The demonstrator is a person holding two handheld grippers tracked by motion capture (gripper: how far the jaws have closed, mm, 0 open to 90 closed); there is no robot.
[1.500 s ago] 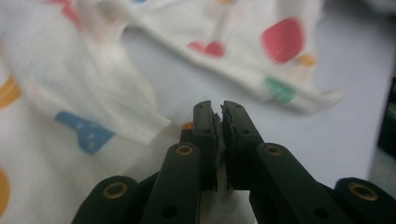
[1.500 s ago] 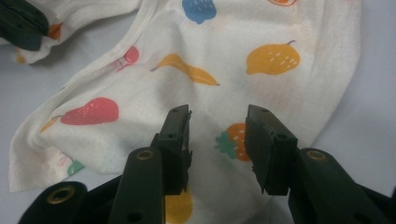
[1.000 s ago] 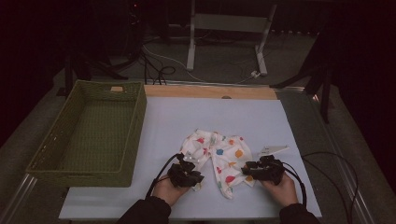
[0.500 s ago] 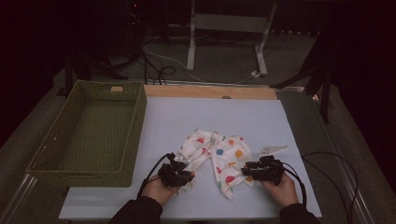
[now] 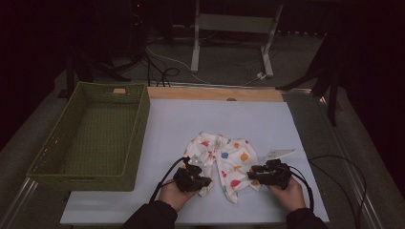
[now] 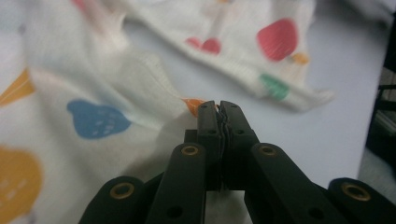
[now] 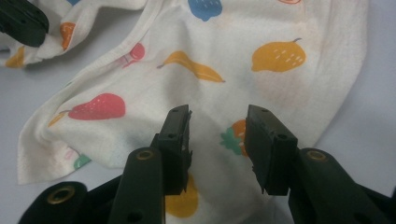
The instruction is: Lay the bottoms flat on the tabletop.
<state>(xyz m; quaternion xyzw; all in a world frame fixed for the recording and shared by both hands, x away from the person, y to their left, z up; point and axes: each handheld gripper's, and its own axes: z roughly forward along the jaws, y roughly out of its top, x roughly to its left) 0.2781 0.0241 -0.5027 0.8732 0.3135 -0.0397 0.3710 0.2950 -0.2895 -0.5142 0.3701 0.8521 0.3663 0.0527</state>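
- Table (image 5: 248, 114): covered by a pale sheet; a wooden strip runs along its far edge.
- Basket (image 5: 138, 138): green woven, rectangular, standing on the table's left part, well apart from the garment.
- Garment (image 5: 229, 160): small white baby trousers printed with coloured fruit, lying crumpled on the sheet in the near middle of the table, between the two grippers; also seen in the left gripper view (image 6: 107, 93) and the right gripper view (image 7: 261, 60).
- Left gripper (image 5: 203, 181): at the garment's near left edge. In the left gripper view (image 6: 219, 109) its jaws have just been closing and now stand pressed together, a fold of the fabric pinched at the tips.
- Right gripper (image 5: 252, 172): at the garment's near right edge. In the right gripper view (image 7: 218, 122) its jaws stand parted, with the fabric lying below the gap and not clamped.
- Paper tag (image 5: 279, 153): small, white, just beside the garment's right side.
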